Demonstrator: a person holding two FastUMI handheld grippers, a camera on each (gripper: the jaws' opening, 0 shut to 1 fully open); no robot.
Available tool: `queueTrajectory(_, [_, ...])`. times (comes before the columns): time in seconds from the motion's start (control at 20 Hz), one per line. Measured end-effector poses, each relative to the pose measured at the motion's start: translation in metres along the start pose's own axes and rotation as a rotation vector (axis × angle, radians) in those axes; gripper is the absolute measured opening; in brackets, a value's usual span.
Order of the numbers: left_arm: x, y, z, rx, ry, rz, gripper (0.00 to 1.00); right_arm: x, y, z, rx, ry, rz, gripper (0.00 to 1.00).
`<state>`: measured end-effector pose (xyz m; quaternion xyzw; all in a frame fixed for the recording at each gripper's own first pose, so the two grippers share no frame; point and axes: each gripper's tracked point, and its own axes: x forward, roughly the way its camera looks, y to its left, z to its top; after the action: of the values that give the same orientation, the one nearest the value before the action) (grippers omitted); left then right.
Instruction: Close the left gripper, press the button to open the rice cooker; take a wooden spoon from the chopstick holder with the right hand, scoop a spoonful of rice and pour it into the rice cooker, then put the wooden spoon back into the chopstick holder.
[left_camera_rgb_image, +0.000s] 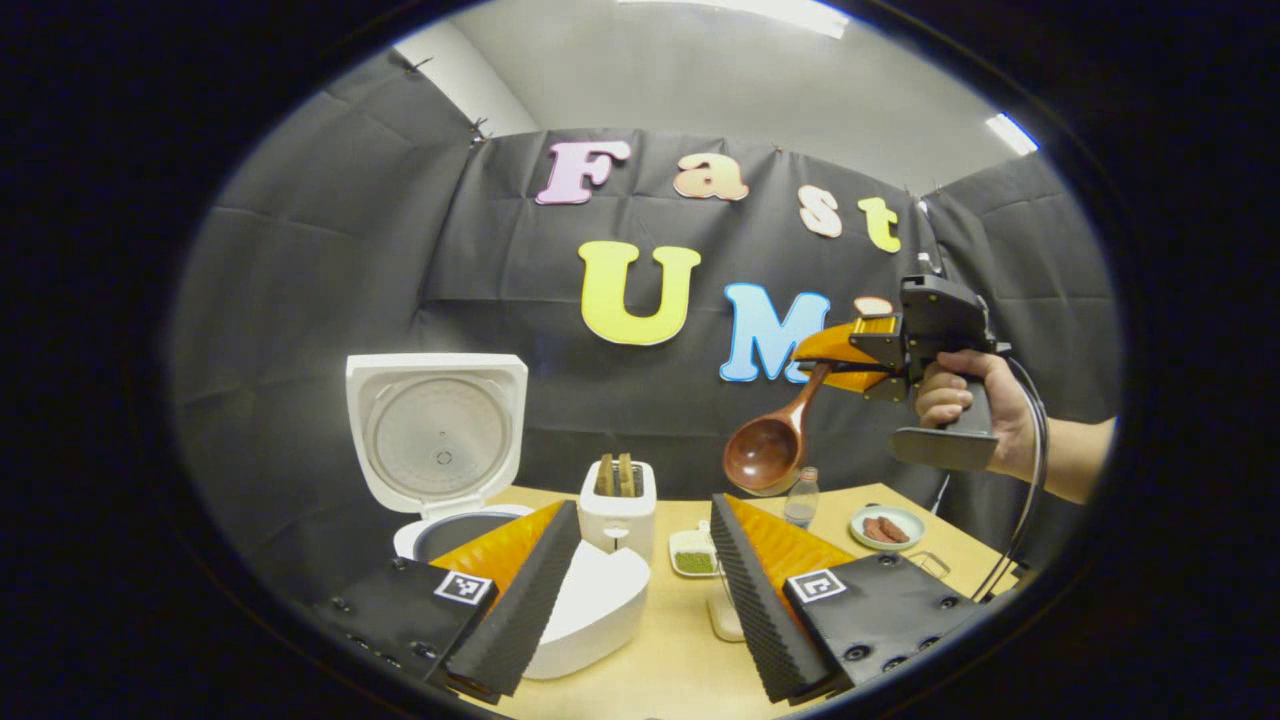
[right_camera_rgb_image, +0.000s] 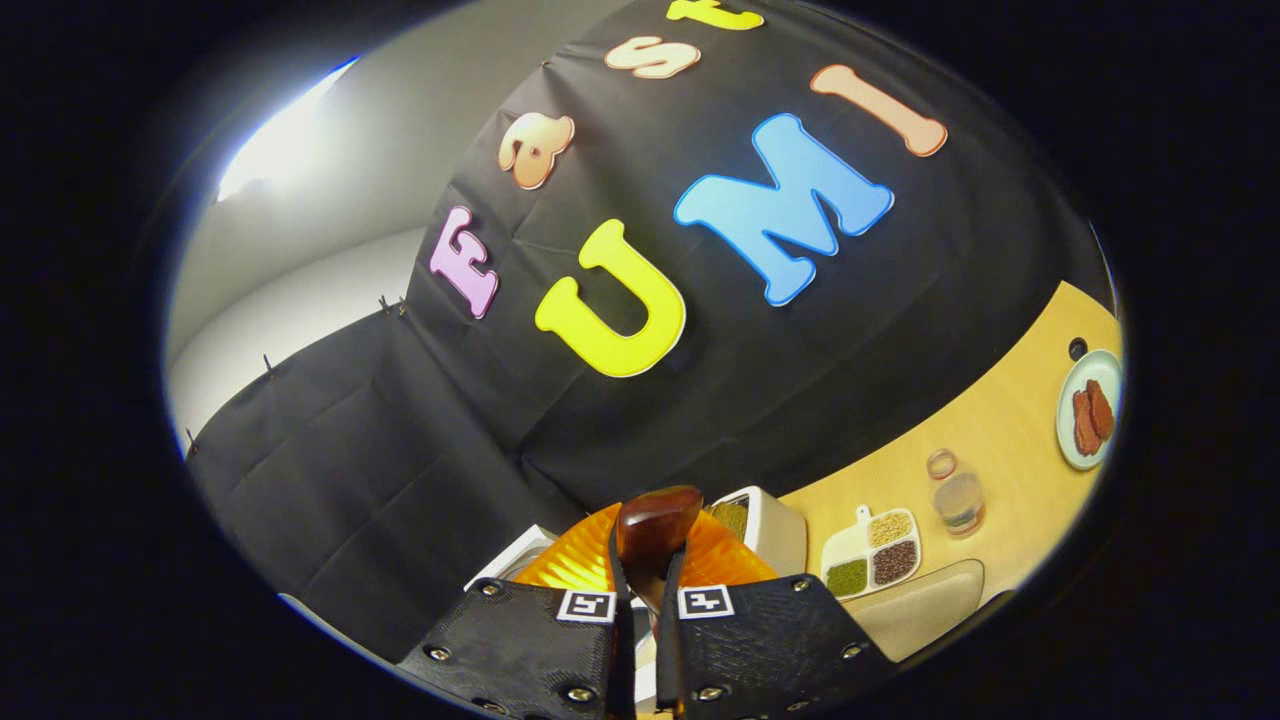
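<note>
The white rice cooker (left_camera_rgb_image: 590, 610) stands open at the left, its lid (left_camera_rgb_image: 437, 430) upright and the dark inner pot (left_camera_rgb_image: 470, 535) showing. My left gripper (left_camera_rgb_image: 645, 503) hovers low over the table, open and holding nothing, its fingers (left_camera_rgb_image: 520, 600) spread either side of a white holder (left_camera_rgb_image: 618, 510) with wooden pieces standing in it. My right gripper (left_camera_rgb_image: 850, 355), held by a hand, is up in the air at the right. It is shut on the handle of a brown wooden spoon (left_camera_rgb_image: 765, 455), whose bowl hangs down to the left. In the right gripper view the gripper (right_camera_rgb_image: 645, 600) pinches the spoon (right_camera_rgb_image: 657, 525).
On the wooden table (left_camera_rgb_image: 680, 660) sit a sectioned dish of grains (left_camera_rgb_image: 694, 555) (right_camera_rgb_image: 870, 560), a small clear bottle (left_camera_rgb_image: 802, 497) (right_camera_rgb_image: 955, 490) and a plate of sausages (left_camera_rgb_image: 885, 527) (right_camera_rgb_image: 1090, 410). A beige container (right_camera_rgb_image: 915, 605) lies near the front. A cable hangs from the right gripper.
</note>
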<state>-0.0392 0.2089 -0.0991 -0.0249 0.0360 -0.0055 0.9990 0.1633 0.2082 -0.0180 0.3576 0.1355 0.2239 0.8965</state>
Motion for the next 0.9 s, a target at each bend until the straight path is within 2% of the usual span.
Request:
queueTrajectory(0.1, [0.003,-0.002,0.000,0.006,0.002,0.040,0.93,-0.015,-0.013,0.012,-0.008,-0.009,-0.016,0.08])
queueTrajectory(0.2, [0.001,-0.017,-0.004,-0.019,0.012,0.041,0.95,-0.030,-0.026,0.021,-0.017,-0.018,-0.034,0.08])
queueTrajectory(0.25, [0.002,-0.021,-0.006,-0.027,0.018,0.042,0.92,-0.038,-0.033,0.026,-0.019,-0.023,-0.044,0.08])
queueTrajectory(0.35, [0.002,-0.029,-0.008,-0.030,0.029,0.046,0.95,-0.053,-0.046,0.033,-0.021,-0.034,-0.064,0.08])
queueTrajectory(0.5, [0.011,-0.047,0.000,-0.013,0.046,0.025,0.95,-0.071,-0.072,0.041,-0.029,-0.042,-0.105,0.08])
queueTrajectory(0.55, [0.013,-0.053,0.001,-0.006,0.048,0.016,0.92,-0.077,-0.082,0.044,-0.032,-0.047,-0.120,0.08])
queueTrajectory(0.6, [0.015,-0.058,0.003,-0.001,0.048,0.009,0.95,-0.083,-0.087,0.049,-0.032,-0.052,-0.133,0.09])
queueTrajectory(0.65, [0.016,-0.063,0.004,0.006,0.047,0.004,0.92,-0.089,-0.092,0.053,-0.030,-0.058,-0.143,0.09])
queueTrajectory(0.75, [0.017,-0.070,0.009,0.022,0.038,-0.001,0.92,-0.102,-0.105,0.059,-0.025,-0.069,-0.163,0.09])
queueTrajectory(0.85, [0.018,-0.078,0.011,0.026,0.031,-0.007,0.99,-0.115,-0.117,0.070,-0.029,-0.081,-0.184,0.08])
queueTrajectory(0.9, [0.018,-0.083,0.013,0.027,0.028,-0.011,0.95,-0.121,-0.123,0.074,-0.031,-0.086,-0.195,0.09])
